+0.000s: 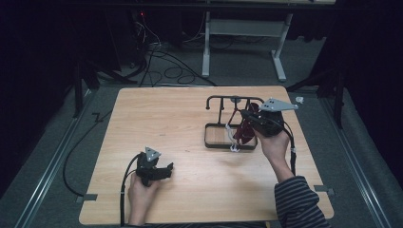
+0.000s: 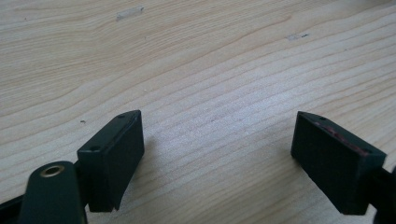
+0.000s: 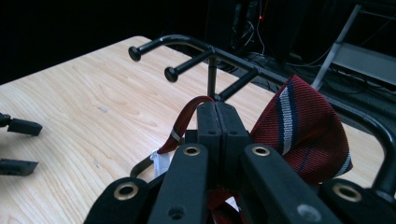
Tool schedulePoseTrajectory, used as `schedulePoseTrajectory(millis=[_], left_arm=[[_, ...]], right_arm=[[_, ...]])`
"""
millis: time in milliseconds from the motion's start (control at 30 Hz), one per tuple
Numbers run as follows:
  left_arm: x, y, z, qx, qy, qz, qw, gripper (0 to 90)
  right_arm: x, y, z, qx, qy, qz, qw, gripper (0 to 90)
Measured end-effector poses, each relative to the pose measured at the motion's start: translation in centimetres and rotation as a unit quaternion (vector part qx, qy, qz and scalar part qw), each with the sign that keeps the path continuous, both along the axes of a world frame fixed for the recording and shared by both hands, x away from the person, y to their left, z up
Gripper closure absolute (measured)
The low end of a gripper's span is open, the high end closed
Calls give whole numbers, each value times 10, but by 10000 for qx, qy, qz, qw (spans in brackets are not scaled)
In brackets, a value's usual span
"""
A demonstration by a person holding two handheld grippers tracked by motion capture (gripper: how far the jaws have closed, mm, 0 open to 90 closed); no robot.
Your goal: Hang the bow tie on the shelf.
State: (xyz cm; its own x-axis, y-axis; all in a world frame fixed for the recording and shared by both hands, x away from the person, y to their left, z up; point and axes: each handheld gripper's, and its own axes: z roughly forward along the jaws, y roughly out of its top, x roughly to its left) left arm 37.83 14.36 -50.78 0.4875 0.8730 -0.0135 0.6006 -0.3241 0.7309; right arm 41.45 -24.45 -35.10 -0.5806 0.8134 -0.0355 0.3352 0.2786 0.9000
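A black wire rack [image 1: 233,100] with knobbed pegs [image 3: 187,67] stands on a rimmed base [image 1: 216,142] on the right half of the wooden table. A dark red bow tie [image 3: 299,126] with white and blue stripes hangs beside the rack's post. My right gripper [image 3: 217,112] is shut on its thin red strap [image 3: 184,119], just in front of the post. From above, that right gripper [image 1: 247,116] sits over the base with the bow tie [image 1: 244,130] below it. My left gripper [image 2: 217,154] rests low over bare wood, open, nothing between its jaws; it lies near the table's front left [image 1: 166,170].
A white tag [image 3: 159,163] dangles from the strap. The table's right edge [image 1: 311,142] runs close behind the right hand. Beyond the far edge are cables [image 1: 166,66] on the floor and a grey metal frame [image 1: 247,28].
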Motion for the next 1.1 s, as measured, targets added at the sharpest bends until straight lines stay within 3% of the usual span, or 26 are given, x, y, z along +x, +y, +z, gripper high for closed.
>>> schedulePoseTrajectory(millis=[267, 667, 1100], left_arm=[[0, 0, 0, 0, 0, 0, 10000, 175], [0, 0, 0, -1, 1, 0, 10000, 175], [0, 0, 0, -2, -1, 2, 10000, 175]], right_arm=[[7, 5, 6, 24, 14, -86, 10000, 900], [21, 6, 3, 65, 123, -332, 9994, 900], [25, 6, -1, 59, 264, -397, 9988, 888]])
